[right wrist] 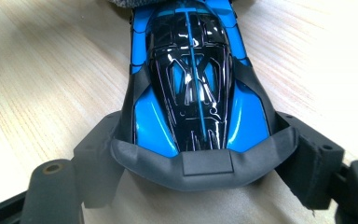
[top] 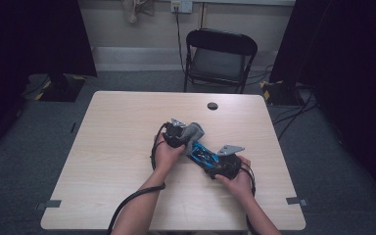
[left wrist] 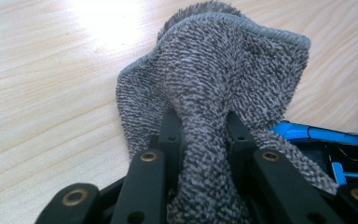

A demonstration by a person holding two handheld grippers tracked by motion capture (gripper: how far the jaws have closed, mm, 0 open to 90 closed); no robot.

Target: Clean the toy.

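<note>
A grey terry cloth (left wrist: pixel 214 70) is bunched between the jaws of my left gripper (left wrist: pixel 203 123), which is shut on it. In the high view the cloth (top: pixel 194 131) hangs from the left gripper (top: pixel 185 133) near the middle of the table (top: pixel 117 147), against the front of a blue and black toy car (top: pixel 203 152). My right gripper (right wrist: pixel 200 140) is shut on the car's (right wrist: pixel 191 79) rear, one jaw on each side of its dark rear wing. The car's nose points away from it towards the cloth (right wrist: pixel 121 3). The car's blue edge (left wrist: pixel 317 135) lies just under the cloth.
A round dark grommet (top: pixel 212 105) sits in the tabletop near the far edge. A black folding chair (top: pixel 220 56) stands just beyond the table. Dark curtains hang at both sides, and cables (top: pixel 293 115) run over the floor at the right.
</note>
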